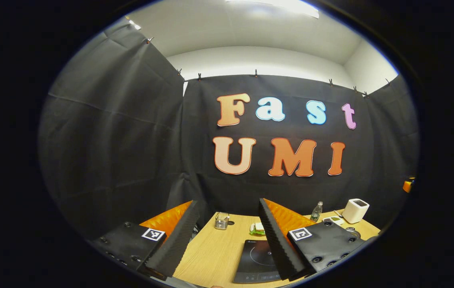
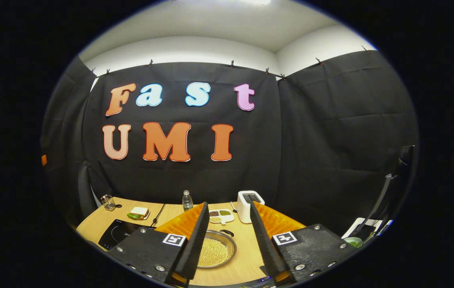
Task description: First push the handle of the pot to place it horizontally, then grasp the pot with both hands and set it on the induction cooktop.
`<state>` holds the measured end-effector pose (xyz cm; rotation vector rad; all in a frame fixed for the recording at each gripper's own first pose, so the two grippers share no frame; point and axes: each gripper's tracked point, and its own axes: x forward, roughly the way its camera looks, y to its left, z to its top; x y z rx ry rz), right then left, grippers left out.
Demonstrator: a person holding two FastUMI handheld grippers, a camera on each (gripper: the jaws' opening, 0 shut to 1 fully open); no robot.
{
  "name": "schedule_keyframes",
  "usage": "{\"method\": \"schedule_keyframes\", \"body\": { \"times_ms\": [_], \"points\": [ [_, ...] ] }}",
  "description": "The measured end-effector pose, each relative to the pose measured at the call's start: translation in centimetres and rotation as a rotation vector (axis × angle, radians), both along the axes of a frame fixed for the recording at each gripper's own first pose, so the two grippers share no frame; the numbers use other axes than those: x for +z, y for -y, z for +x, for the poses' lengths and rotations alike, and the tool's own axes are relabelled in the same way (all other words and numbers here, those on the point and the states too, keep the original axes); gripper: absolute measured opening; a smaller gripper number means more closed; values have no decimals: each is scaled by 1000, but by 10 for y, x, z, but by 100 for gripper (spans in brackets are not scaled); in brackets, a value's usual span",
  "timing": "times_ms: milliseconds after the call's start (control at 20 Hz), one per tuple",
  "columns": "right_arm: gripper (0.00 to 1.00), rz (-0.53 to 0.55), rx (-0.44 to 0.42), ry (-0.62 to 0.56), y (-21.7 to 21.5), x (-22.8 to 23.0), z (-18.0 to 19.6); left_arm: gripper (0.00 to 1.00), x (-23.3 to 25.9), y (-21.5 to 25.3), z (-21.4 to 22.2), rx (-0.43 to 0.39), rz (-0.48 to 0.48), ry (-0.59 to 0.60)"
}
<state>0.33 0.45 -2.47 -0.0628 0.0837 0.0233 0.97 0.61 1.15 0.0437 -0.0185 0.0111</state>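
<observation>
Well, the wooden table took up the low part of both views, with the booth's black cloth behind it. On it, toward the left in the right gripper view, lay the flat black induction cooktop; in the left gripper view the same cooktop sat just ahead, partly behind one finger. The pot stood on the table to the right of the cooktop and apart from it, a shallow metal pan full of pale beans, its dark handle sticking out at the far rim and pointing away and to the right (how far it was off level I could not tell).

The right gripper hung above the near side of the pot with its fingers spread wide and nothing between them, the pot showing in the gap. The left gripper was held over the near edge of the table, its fingers likewise wide apart and holding nothing.

Farther back stood a white boxy appliance, and beside it a small divided dish of grains. A clear water bottle stood near the back wall, a sandwich lay on a small plate beyond the cooktop, and a little glass jar sat at the far left corner.
</observation>
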Motion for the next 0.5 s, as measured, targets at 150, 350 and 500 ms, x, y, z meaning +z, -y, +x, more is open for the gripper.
{"method": "schedule_keyframes", "body": {
  "times_ms": [150, 350, 500],
  "points": [
    [47, -12, 9, -25, -2, -8, 1, 98, 0, 3, 0, -5, 10, -1],
    [26, -22, 36, -72, -8, -27, 0, 98, 1, 3, -2, -8, 0, 2],
    [14, -27, 50, -126, -11, -47, 0, 98, -4, 1, -2, 1, 3, -7]
  ]
}}
